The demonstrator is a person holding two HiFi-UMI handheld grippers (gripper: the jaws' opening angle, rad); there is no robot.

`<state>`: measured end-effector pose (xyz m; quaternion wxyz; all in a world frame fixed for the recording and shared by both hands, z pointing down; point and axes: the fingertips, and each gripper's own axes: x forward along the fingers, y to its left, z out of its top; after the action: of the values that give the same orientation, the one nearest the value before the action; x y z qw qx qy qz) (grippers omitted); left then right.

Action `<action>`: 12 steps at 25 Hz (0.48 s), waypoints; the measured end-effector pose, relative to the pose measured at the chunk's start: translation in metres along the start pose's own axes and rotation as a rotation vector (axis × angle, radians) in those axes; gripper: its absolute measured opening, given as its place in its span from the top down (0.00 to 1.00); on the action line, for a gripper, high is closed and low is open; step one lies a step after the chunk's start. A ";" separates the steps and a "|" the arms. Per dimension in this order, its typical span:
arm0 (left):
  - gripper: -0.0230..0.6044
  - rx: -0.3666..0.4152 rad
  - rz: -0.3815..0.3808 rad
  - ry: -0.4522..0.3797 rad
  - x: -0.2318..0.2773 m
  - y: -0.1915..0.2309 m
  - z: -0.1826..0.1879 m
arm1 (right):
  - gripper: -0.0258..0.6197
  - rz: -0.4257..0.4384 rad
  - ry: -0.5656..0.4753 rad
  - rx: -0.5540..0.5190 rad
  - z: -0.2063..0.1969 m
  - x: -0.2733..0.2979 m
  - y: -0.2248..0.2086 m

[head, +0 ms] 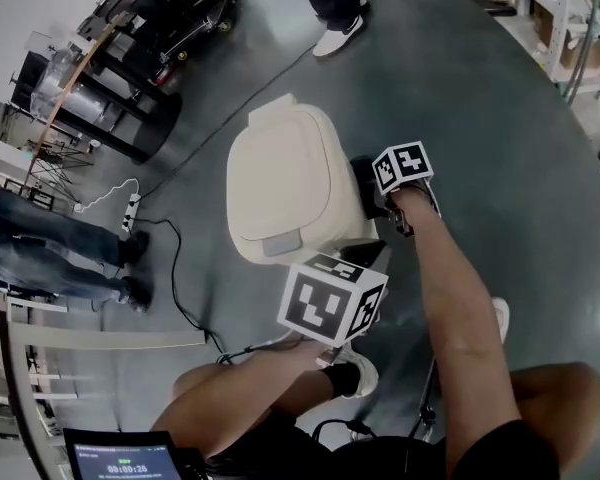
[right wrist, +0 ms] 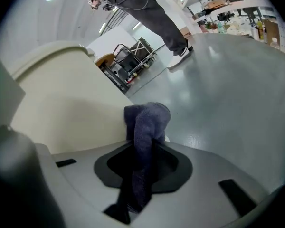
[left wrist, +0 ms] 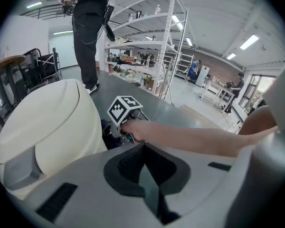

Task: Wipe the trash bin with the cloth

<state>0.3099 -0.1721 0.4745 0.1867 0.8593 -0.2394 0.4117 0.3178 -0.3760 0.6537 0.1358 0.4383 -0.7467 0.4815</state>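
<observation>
- The trash bin, cream-coloured with its lid shut, is standing on the grey floor directly ahead of the person.
- The right gripper is reaching to the bin's right side in the head view. Its fingers are pinching a dark blue-grey cloth.
- The cloth is rising in a folded bunch from between those fingers. Its upper end is lying against, or just beside, the bin's cream side wall; the right gripper view does not settle which.
- The right hand is gripping the right gripper's handle below its marker cube, with the forearm stretching out alongside the bin.
- The left gripper is hanging nearer the person, by the front of the bin and apart from it. Its fingers are pressing together with nothing between them.
- A black cable is trailing across the floor from a white power strip at the bin's left.
- A bystander in dark clothes is standing beyond the bin, with white shelving rising further back.
- A cart of dark equipment is standing well apart, at the upper left of the head view.
</observation>
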 end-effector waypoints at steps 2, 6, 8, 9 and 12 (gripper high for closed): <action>0.96 -0.004 -0.002 0.001 0.000 0.002 -0.002 | 0.84 -0.041 0.023 0.004 -0.012 0.012 -0.012; 0.96 -0.014 -0.009 0.014 0.002 0.006 -0.009 | 0.84 -0.126 0.082 -0.014 -0.034 0.028 -0.037; 0.96 -0.020 -0.011 0.016 0.002 0.008 -0.013 | 0.84 -0.157 0.080 -0.017 -0.039 0.034 -0.046; 0.96 -0.022 -0.011 0.018 0.002 0.009 -0.015 | 0.84 -0.172 0.075 -0.018 -0.041 0.037 -0.049; 0.96 -0.023 -0.009 0.019 0.000 0.011 -0.016 | 0.84 -0.213 0.075 -0.030 -0.049 0.041 -0.055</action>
<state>0.2939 -0.1732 0.4852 0.2006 0.8543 -0.2385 0.4161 0.3268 -0.3652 0.7370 0.2205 0.4948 -0.6975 0.4691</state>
